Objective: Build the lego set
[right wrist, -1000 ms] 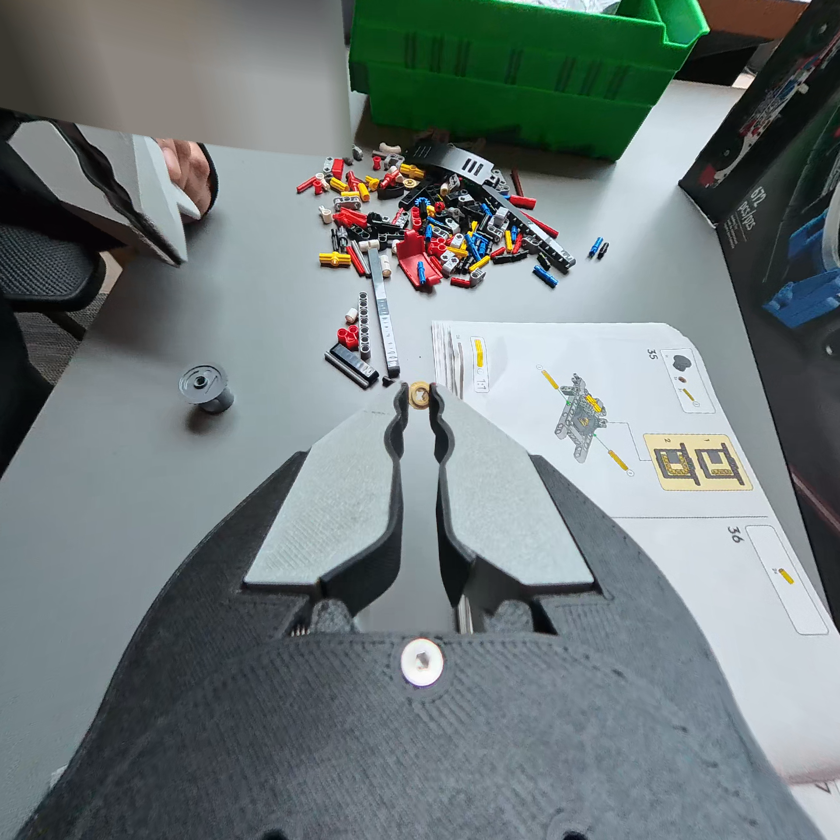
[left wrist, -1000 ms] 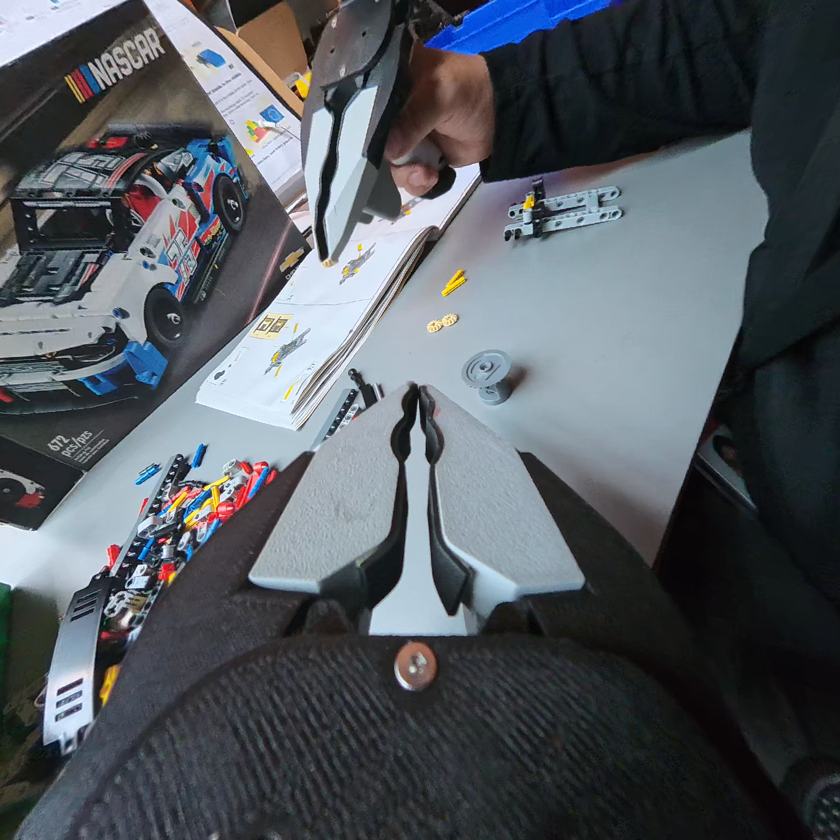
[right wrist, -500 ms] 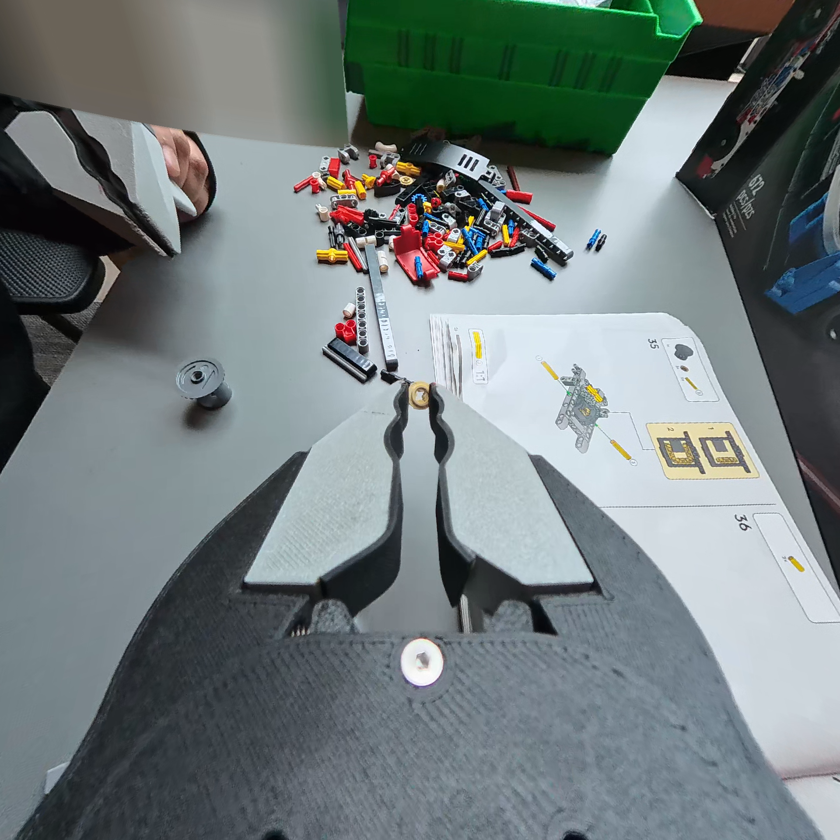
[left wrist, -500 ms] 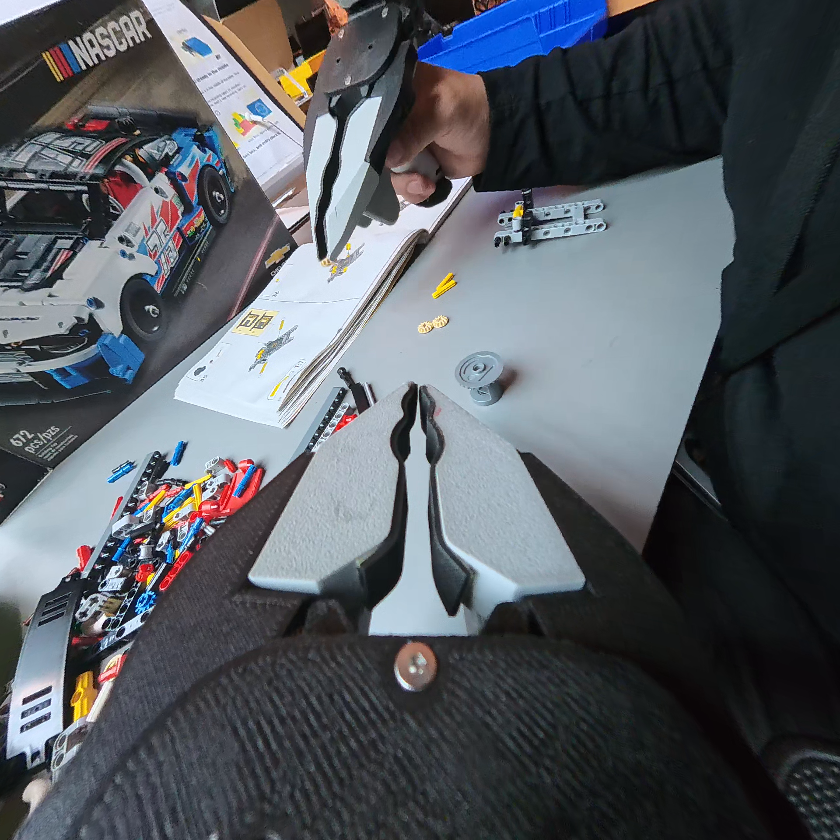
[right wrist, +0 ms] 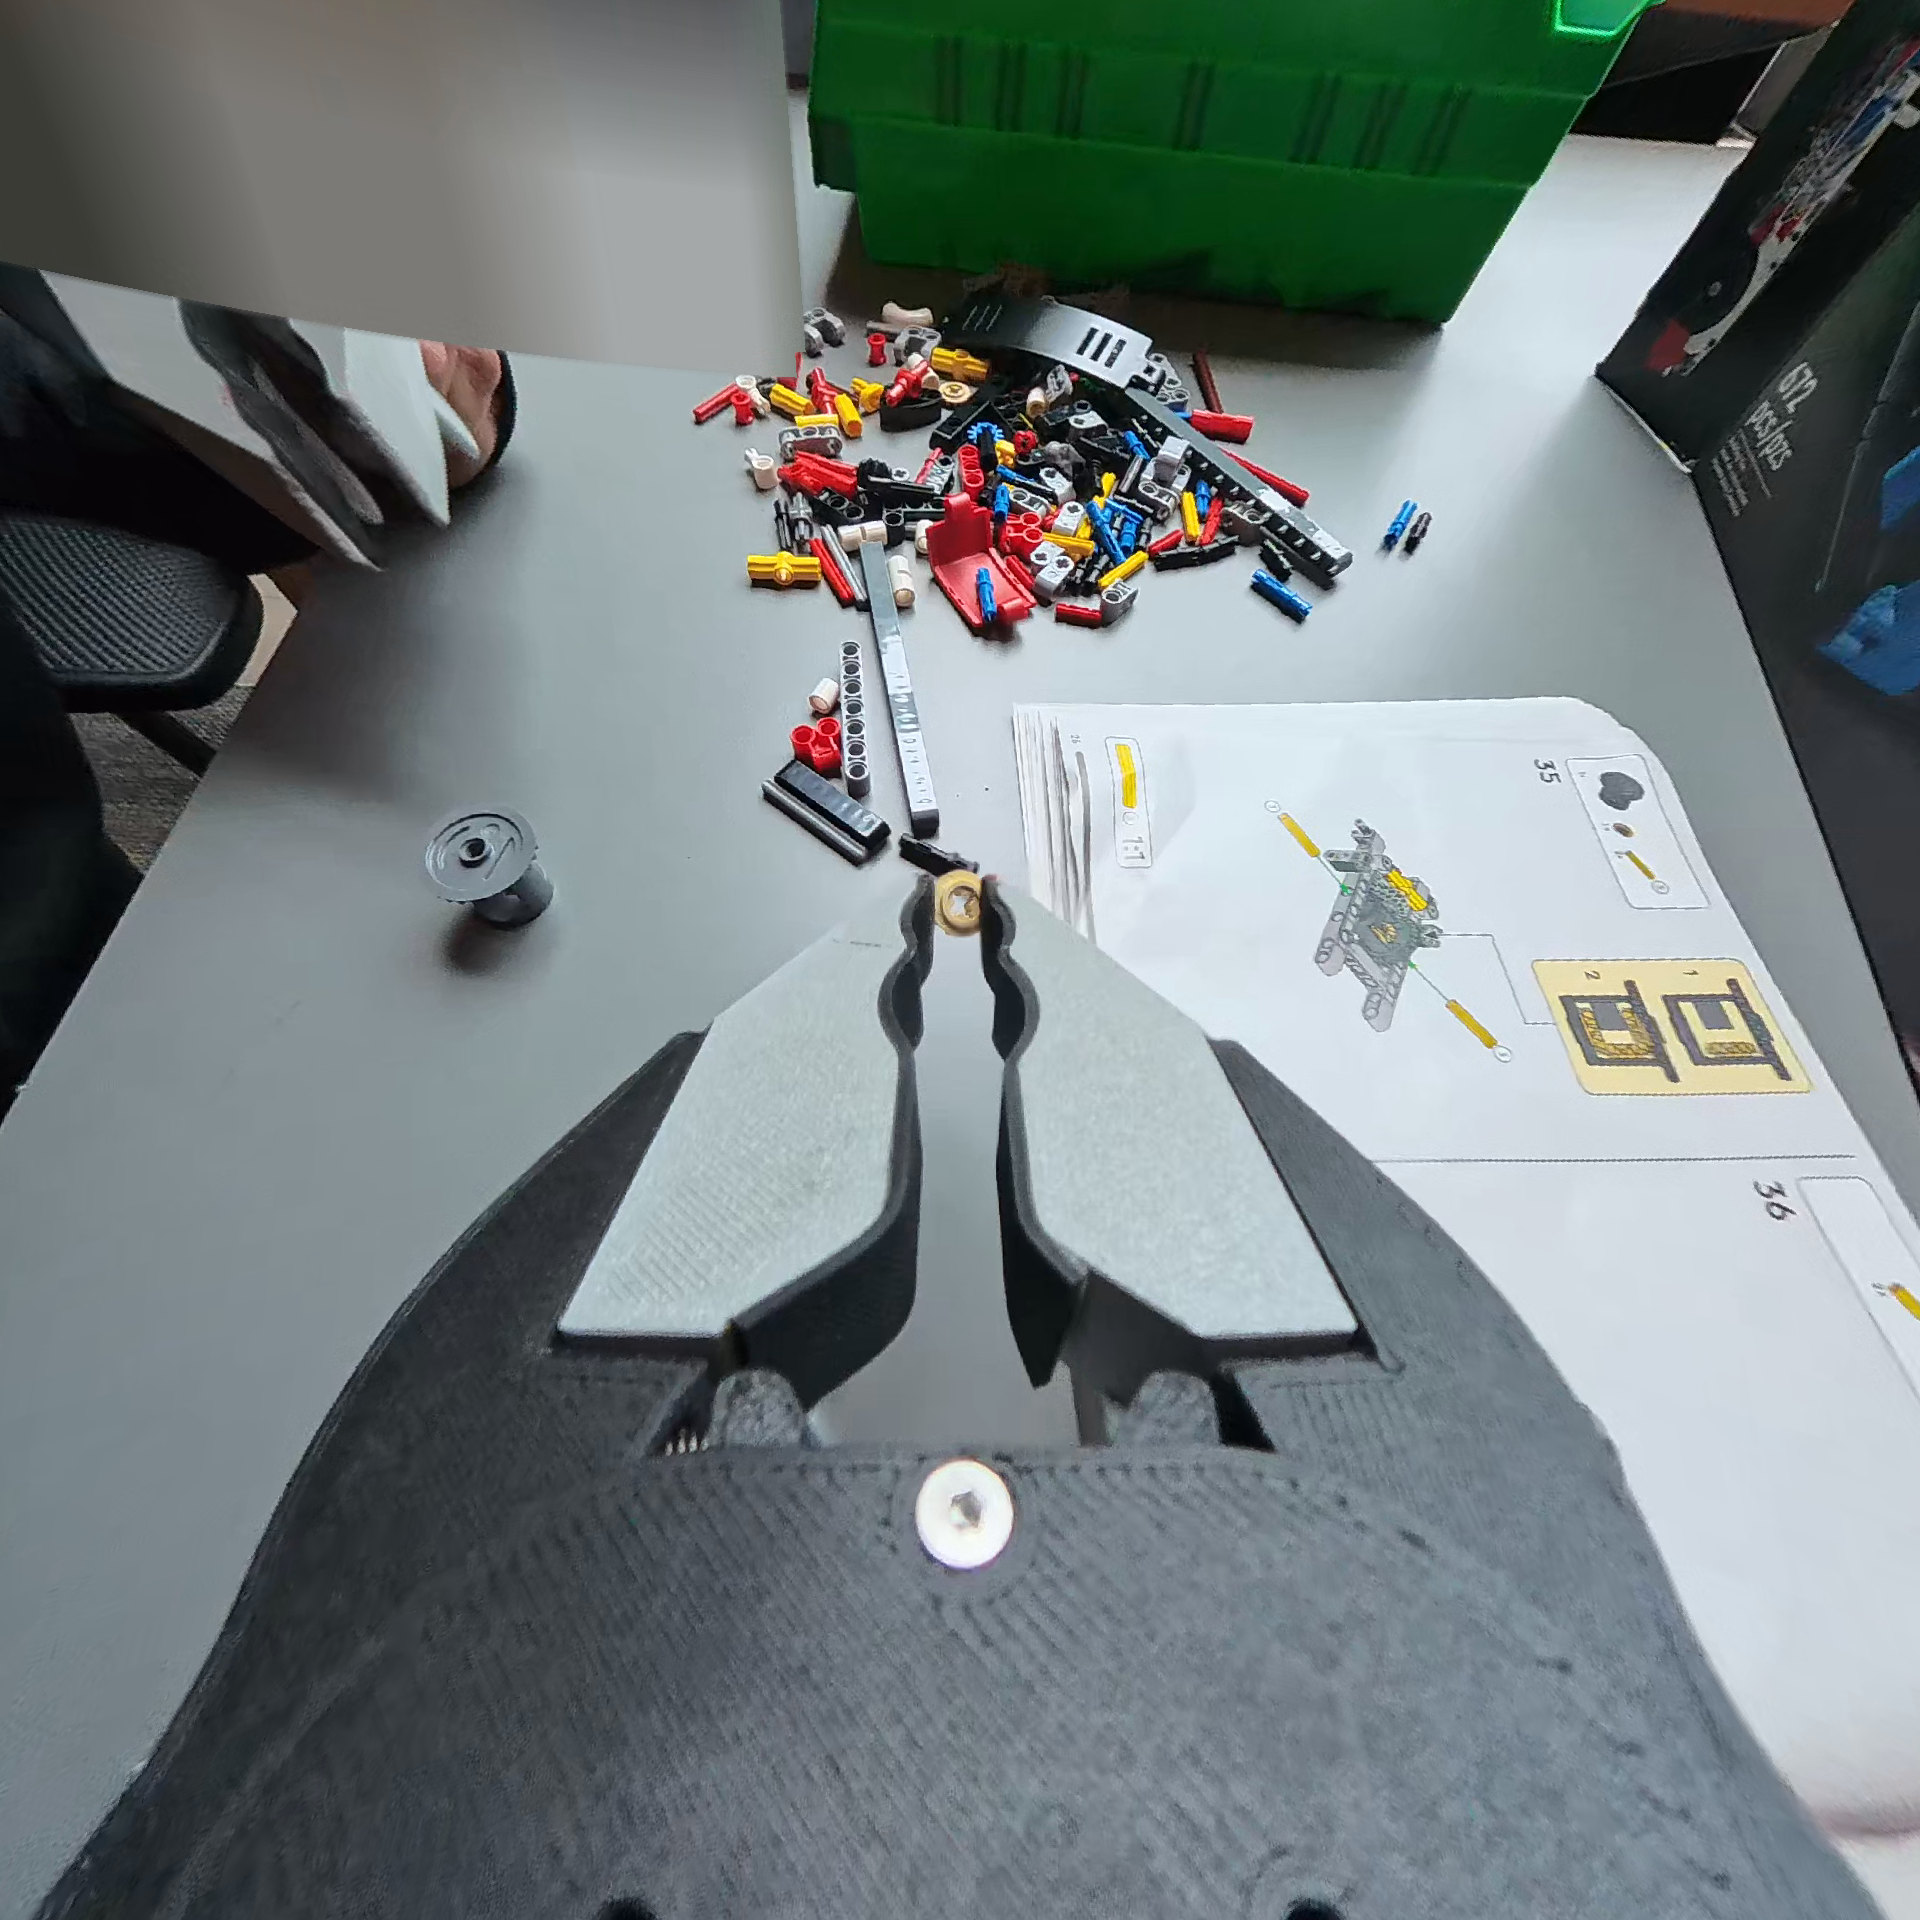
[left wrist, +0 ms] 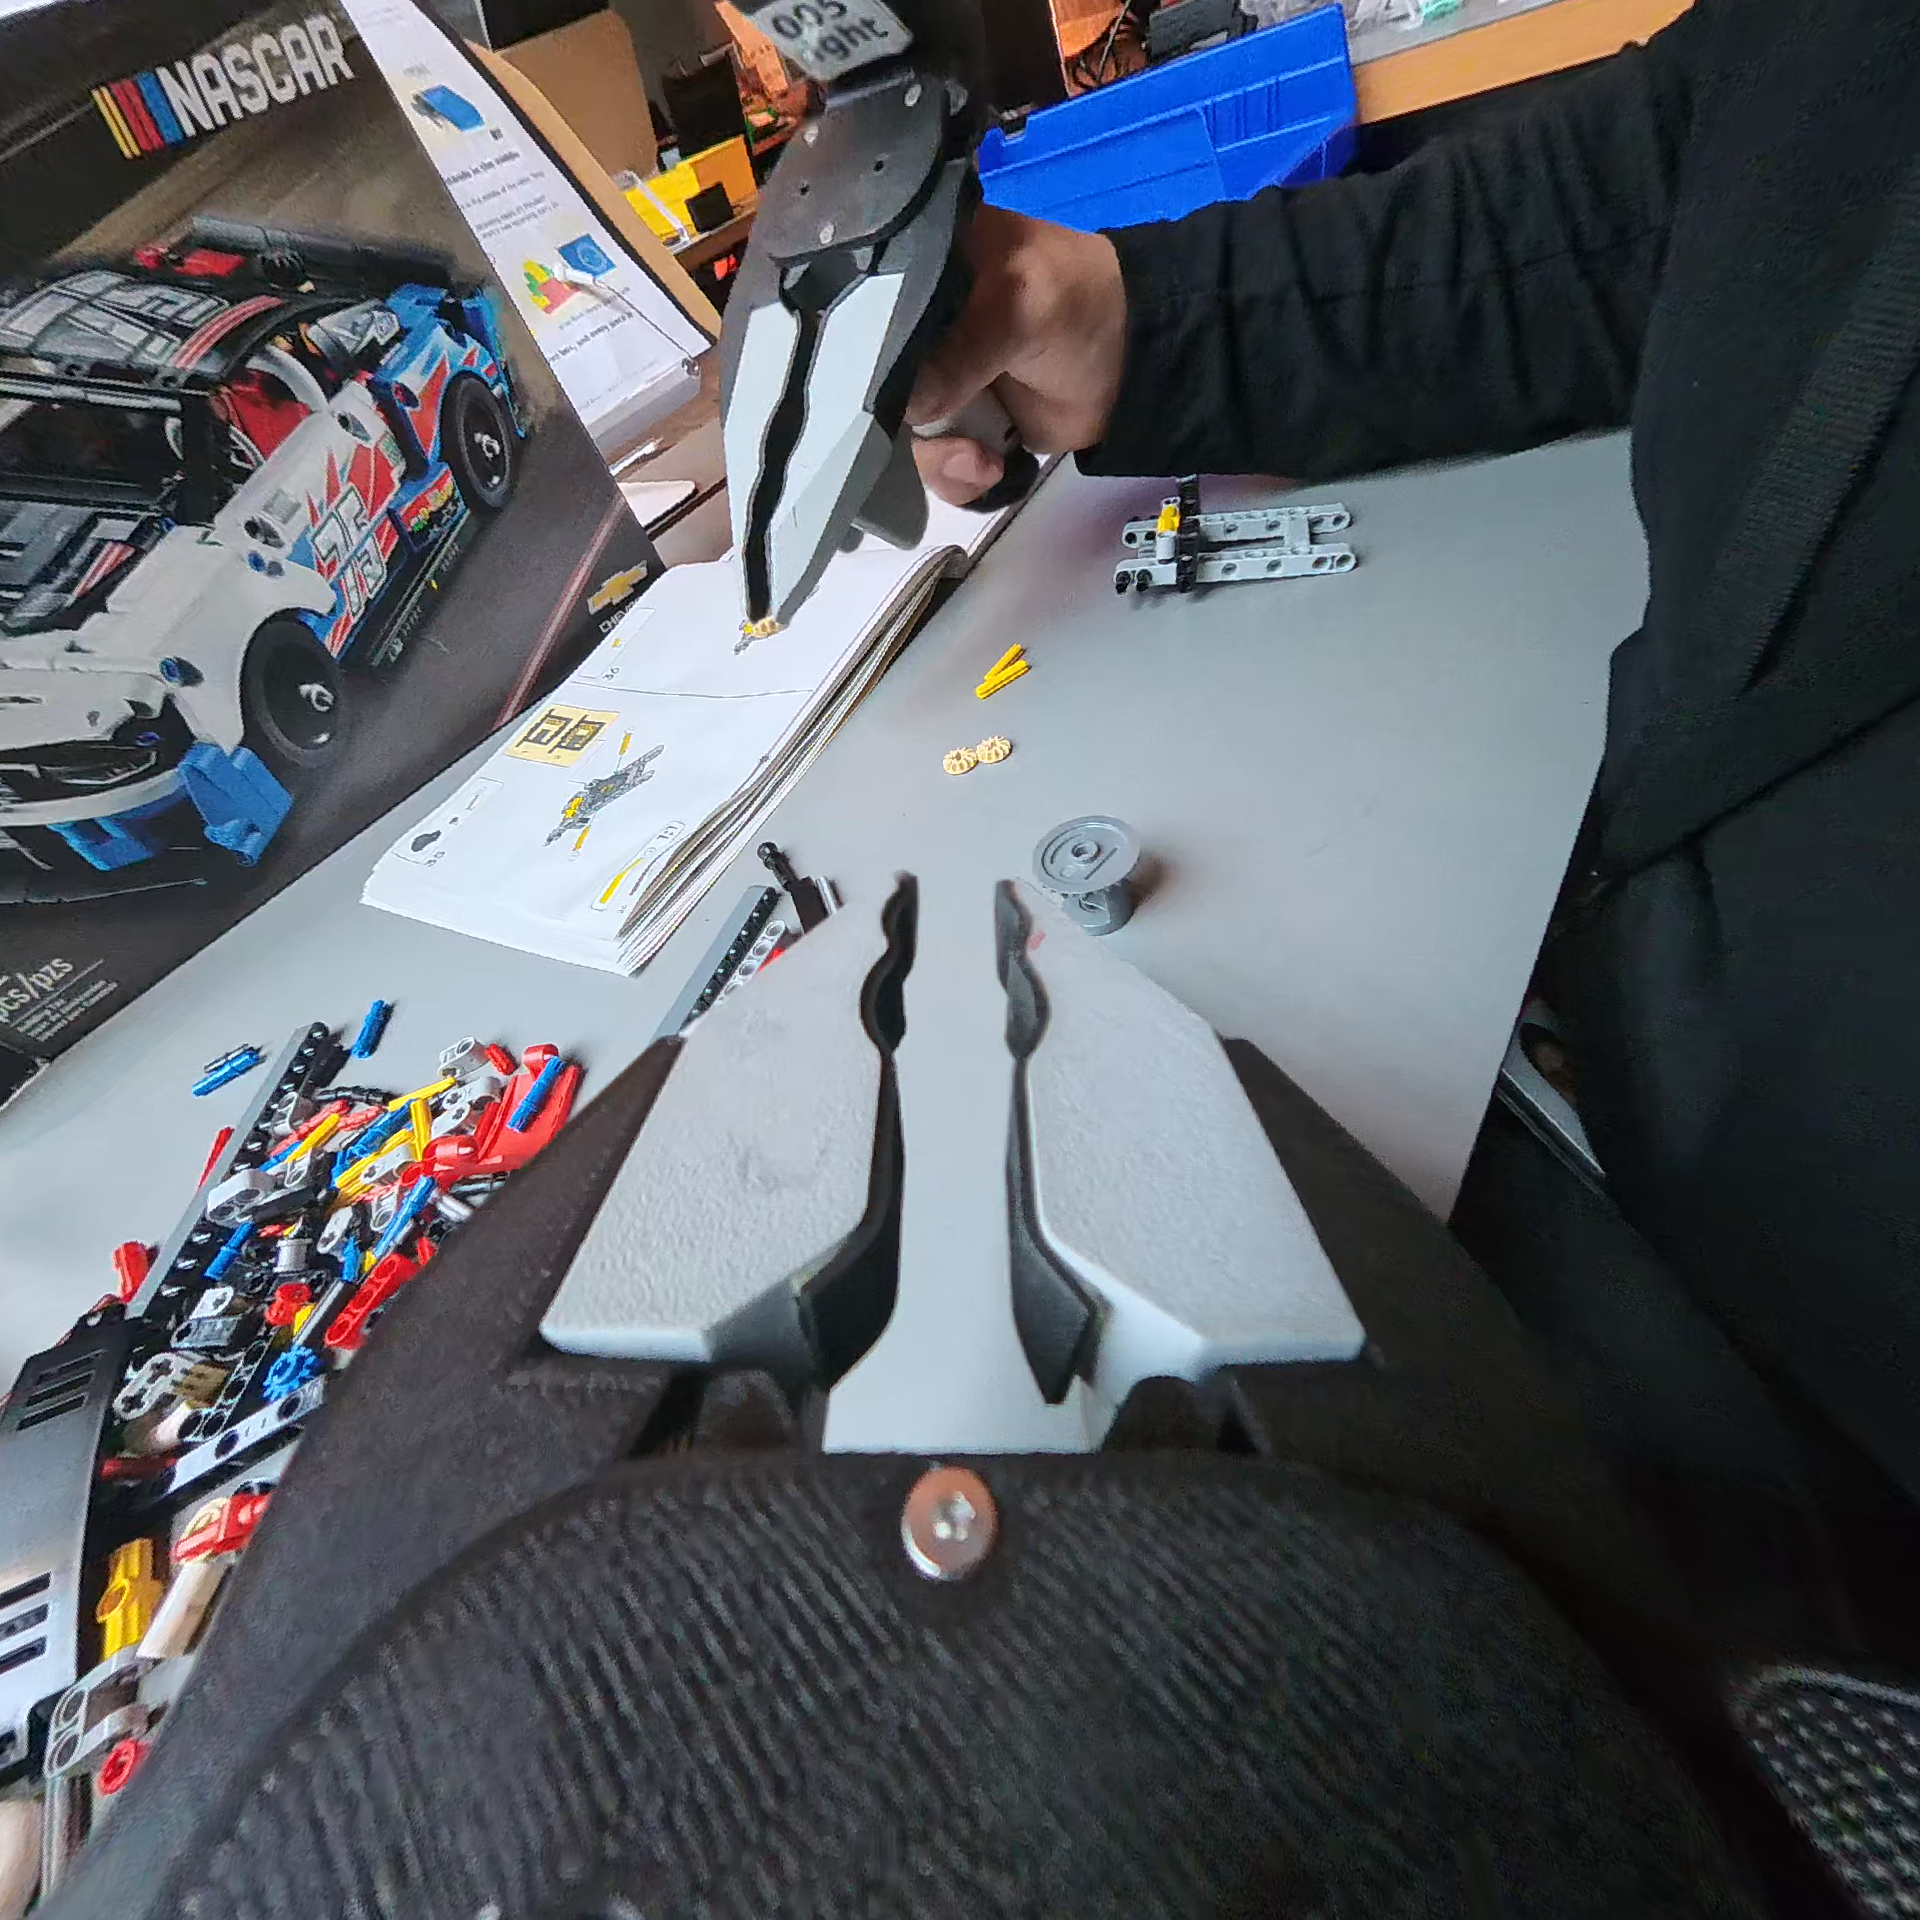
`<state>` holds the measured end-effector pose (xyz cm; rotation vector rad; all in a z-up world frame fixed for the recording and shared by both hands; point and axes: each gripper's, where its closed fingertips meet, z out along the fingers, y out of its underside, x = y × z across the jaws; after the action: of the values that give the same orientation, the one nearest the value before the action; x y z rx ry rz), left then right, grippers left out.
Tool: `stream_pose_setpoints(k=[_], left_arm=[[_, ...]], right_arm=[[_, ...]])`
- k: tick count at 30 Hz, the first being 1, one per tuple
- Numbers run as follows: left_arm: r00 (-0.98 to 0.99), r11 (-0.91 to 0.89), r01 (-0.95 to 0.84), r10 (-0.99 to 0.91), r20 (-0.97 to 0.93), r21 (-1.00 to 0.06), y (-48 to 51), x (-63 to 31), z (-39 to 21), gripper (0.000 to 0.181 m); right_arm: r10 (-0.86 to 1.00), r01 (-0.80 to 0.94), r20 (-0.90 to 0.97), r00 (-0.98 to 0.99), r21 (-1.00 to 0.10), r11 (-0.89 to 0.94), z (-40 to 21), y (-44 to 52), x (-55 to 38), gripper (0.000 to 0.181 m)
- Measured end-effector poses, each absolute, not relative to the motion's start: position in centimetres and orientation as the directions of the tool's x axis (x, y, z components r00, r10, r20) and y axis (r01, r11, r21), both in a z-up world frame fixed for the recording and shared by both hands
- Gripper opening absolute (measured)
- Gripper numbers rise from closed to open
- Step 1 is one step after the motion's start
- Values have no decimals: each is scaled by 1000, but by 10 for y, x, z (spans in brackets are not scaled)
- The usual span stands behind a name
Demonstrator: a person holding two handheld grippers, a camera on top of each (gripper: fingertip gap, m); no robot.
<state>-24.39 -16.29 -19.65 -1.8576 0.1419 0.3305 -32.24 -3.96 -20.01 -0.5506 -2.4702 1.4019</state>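
My right gripper (right wrist: 958, 902) is shut on a small tan gear (right wrist: 957, 902) and holds it above the edge of the open instruction booklet (right wrist: 1455, 935). It also shows in the left wrist view (left wrist: 764, 618), tips down over the booklet (left wrist: 665, 769). My left gripper (left wrist: 956, 904) is open and empty, above the grey table between the loose parts pile (left wrist: 343, 1174) and a grey wheel hub (left wrist: 1086, 868). Two tan gears (left wrist: 977, 754), yellow pins (left wrist: 1001, 671) and a grey beam assembly (left wrist: 1236, 548) lie farther on. The pile (right wrist: 1039, 488) and the hub (right wrist: 483, 862) show in the right wrist view.
The set's box (left wrist: 229, 499) stands at the table's left side. A green bin (right wrist: 1195, 156) stands behind the pile. A blue bin (left wrist: 1174, 135) sits at the back. A person's dark sleeve (left wrist: 1455, 312) and body run along the table's right edge (left wrist: 1527, 935). There is about 15 cm between the tips of the two grippers. My right tips are about 12 cm from the grey wheel hub (left wrist: 1086, 868), my left tips only 6 cm. The right camera catches it too, in the right wrist view (right wrist: 463, 827). The grey beam assembly (left wrist: 1236, 548) is closer to my right gripper, around 20 cm from its tips; the left tips are 25 cm off.
My left gripper has opened from shut and shifted back toward the pile. My right gripper keeps the tan gear and has moved slightly over the booklet's edge.
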Motion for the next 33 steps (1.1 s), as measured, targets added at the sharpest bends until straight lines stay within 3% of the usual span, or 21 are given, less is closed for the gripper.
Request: stream_pose_setpoints(k=[21, 29, 33], left_arm=[[958, -307, -246, 68, -279, -920, -164, -245, -196, 15], [996, -383, -45, 50, -70, -923, -158, -258, -208, 28], [998, -182, 41, 60, 31, -982, -146, -271, -176, 22]], right_arm=[[408, 228, -11, -913, -843, 487, -217, -45, -316, 0], [424, 301, -163, -891, -911, 282, -179, -39, -316, 0], [383, 437, -354, -853, -886, 155, -175, -31, -310, 0]])
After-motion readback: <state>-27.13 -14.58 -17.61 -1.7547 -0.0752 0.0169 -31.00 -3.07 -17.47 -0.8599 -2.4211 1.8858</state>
